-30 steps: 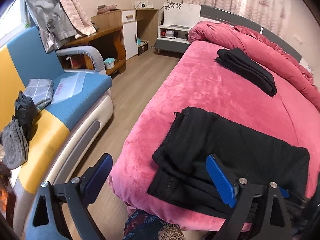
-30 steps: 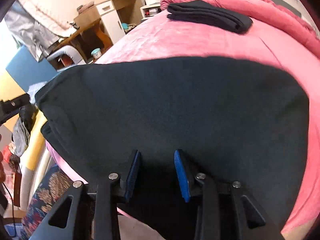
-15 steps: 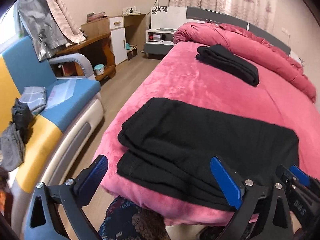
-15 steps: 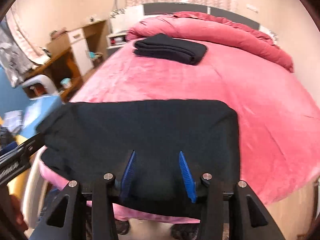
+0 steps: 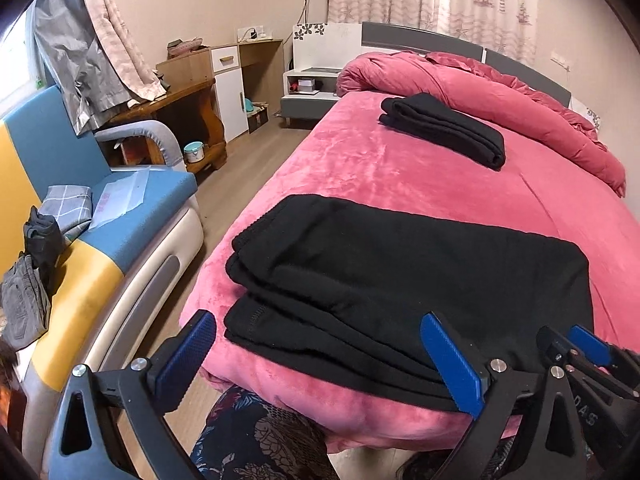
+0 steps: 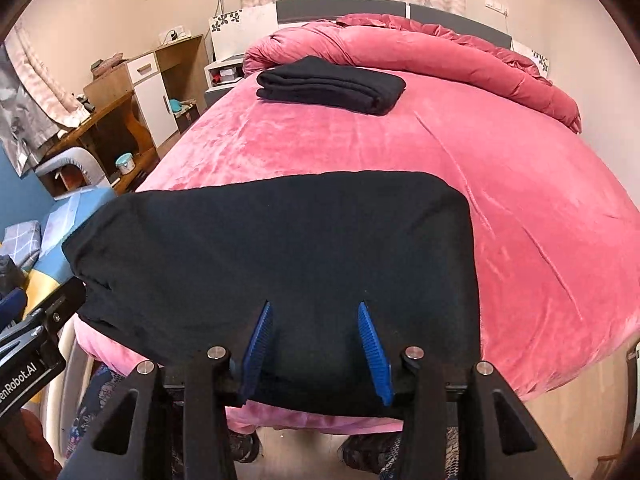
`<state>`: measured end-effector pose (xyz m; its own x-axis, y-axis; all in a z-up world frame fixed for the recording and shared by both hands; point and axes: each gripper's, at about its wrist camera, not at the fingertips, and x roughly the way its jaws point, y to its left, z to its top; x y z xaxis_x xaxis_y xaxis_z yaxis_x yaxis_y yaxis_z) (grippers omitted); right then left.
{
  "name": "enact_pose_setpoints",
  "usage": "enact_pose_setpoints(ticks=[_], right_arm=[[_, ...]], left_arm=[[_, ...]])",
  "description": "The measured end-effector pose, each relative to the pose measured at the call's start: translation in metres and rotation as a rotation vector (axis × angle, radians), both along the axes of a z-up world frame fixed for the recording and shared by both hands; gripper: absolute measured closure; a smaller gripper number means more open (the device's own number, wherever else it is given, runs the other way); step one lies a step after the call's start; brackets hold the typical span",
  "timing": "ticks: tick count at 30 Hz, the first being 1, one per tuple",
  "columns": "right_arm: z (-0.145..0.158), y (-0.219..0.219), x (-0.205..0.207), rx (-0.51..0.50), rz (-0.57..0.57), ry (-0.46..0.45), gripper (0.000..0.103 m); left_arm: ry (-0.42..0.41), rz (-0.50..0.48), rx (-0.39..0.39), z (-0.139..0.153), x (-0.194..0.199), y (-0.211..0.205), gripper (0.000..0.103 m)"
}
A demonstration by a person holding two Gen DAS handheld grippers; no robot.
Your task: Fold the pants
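Crosswise, folded black pants (image 5: 420, 276), bed (image 5: 400, 176) edge

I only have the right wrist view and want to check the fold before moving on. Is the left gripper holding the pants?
Observer: No. In the left wrist view the left gripper stands wide open with nothing pinched, and one finger sits beyond the bed's corner.
Operator: How does the pants' left end look? Here it's just a dark edge.
Observer: The pants show stacked layers there, and they are not flush. The bottom layer sticks out toward the near edge of the bed.
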<state>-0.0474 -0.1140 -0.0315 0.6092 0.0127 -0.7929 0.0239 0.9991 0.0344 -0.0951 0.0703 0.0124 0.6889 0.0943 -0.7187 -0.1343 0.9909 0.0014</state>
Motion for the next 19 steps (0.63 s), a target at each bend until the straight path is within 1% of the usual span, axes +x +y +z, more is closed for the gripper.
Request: enact_pose_setpoints(ticks=[3, 12, 15, 19], right_arm=[[-0.0035, 0.0035, -0.0007, -0.006, 0.012, 0.009, 0.057], [-0.0074, 0.0031, -0.0007, 0.005, 0.015, 0.022, 0.057], [-0.0081, 0.0025, 0.0001, 0.009, 0.014, 0.029, 0.057], [-0.0094, 0.0001, 0.0003, 0.014, 0.02, 0.039, 0.057]], left_arm=[[-0.005, 0.002, 0.004, -0.0007, -0.0007, -0.0007, 0.0], [0.023, -0.003, -0.008, -0.0053, 0.0006, 0.001, 0.0], [0.006, 0.008, 0.006, -0.0053, -0.0009, 0.0009, 0.0], [-0.002, 0.018, -0.006, -0.0052, -0.001, 0.0028, 0.001]])
